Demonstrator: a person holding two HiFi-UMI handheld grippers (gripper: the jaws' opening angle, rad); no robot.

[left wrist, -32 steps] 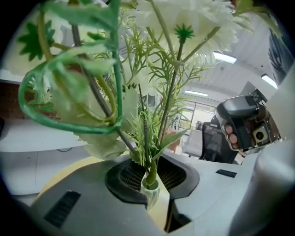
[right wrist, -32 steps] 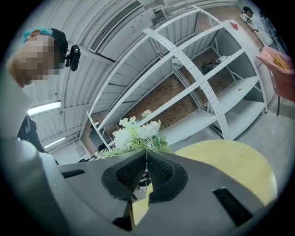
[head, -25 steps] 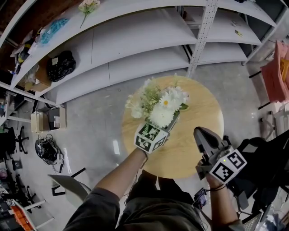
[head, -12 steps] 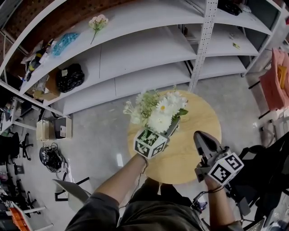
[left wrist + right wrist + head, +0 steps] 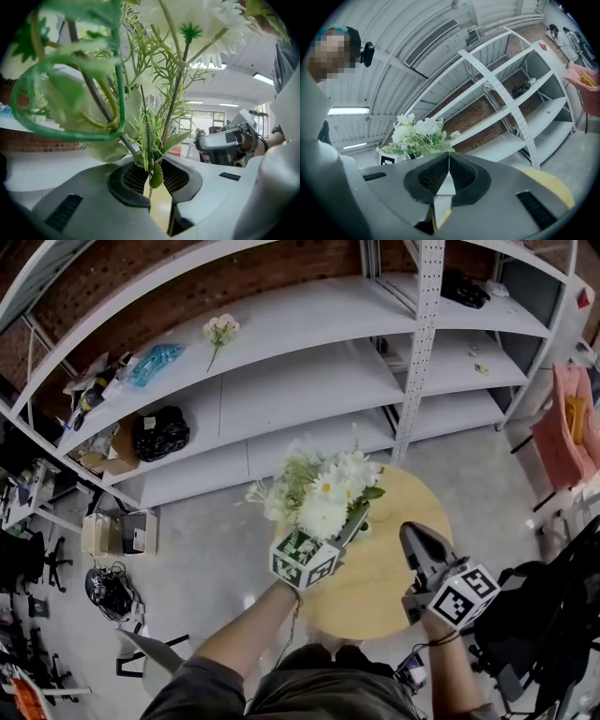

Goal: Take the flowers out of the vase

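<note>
Lifts higher since a second ago, well clear of the round worktop below. Pinches the stems of the white flower bouquet in the near-closed left tongs, blooms upright for a clean carry. Holds the right tongs shut, empty, just alongside.

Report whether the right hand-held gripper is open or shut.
Shut. In the right gripper view, the right hand-held gripper has its jaws meeting at the tips, with nothing between them.
</note>
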